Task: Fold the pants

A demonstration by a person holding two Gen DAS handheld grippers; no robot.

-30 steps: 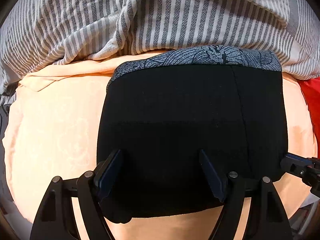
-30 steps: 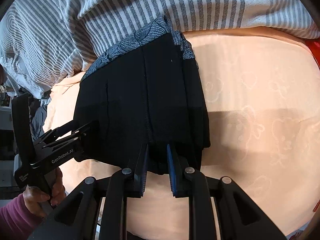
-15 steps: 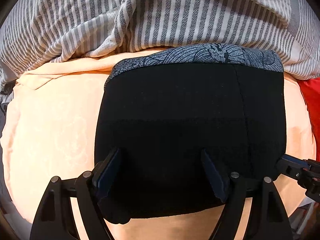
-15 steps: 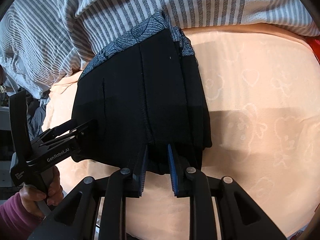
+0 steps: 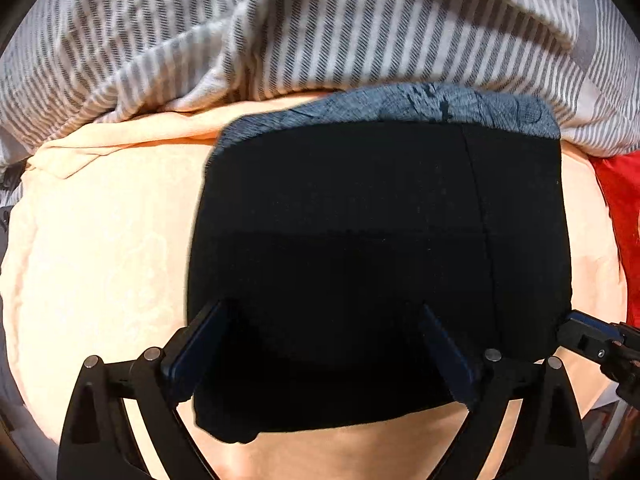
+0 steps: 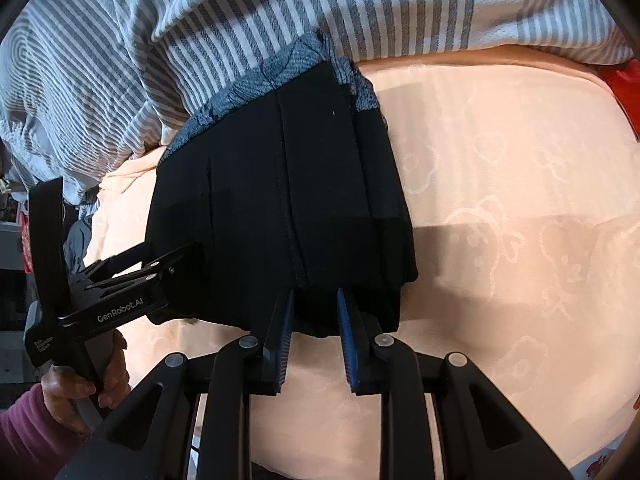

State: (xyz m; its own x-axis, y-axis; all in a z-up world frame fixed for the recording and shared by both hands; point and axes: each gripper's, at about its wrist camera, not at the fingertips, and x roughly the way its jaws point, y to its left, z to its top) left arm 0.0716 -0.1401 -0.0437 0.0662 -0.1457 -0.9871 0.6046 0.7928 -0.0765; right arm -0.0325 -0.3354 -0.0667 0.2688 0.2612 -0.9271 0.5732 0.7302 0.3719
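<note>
The black pants (image 5: pixel 360 248) lie folded into a thick rectangle on the peach sheet, with the blue-grey patterned waistband (image 5: pixel 400 104) at the far edge. My left gripper (image 5: pixel 324 306) points straight down over the near half. Its jaws are opening wide, and the pads stand apart from the cloth on both sides. In the right wrist view the pants (image 6: pixel 280 208) fill the middle and the left gripper (image 6: pixel 180 258) sits at their left edge. My right gripper (image 6: pixel 316 312) has a narrow gap, and the near folded edge of the pants bunches between its pads. Its tip (image 5: pixel 580 334) also shows at the pants' right corner.
A grey-and-white striped blanket (image 5: pixel 320 32) is heaped along the far side, touching the waistband. The peach sheet (image 6: pixel 500 200) spreads to the right of the pants. Something red (image 5: pixel 620 200) lies at the right edge. A hand (image 6: pixel 92 380) in a magenta sleeve holds the left gripper.
The left gripper's fingers have spread wider over the pants. The gap between the right gripper's fingers has grown slightly. The pants have stayed where they were.
</note>
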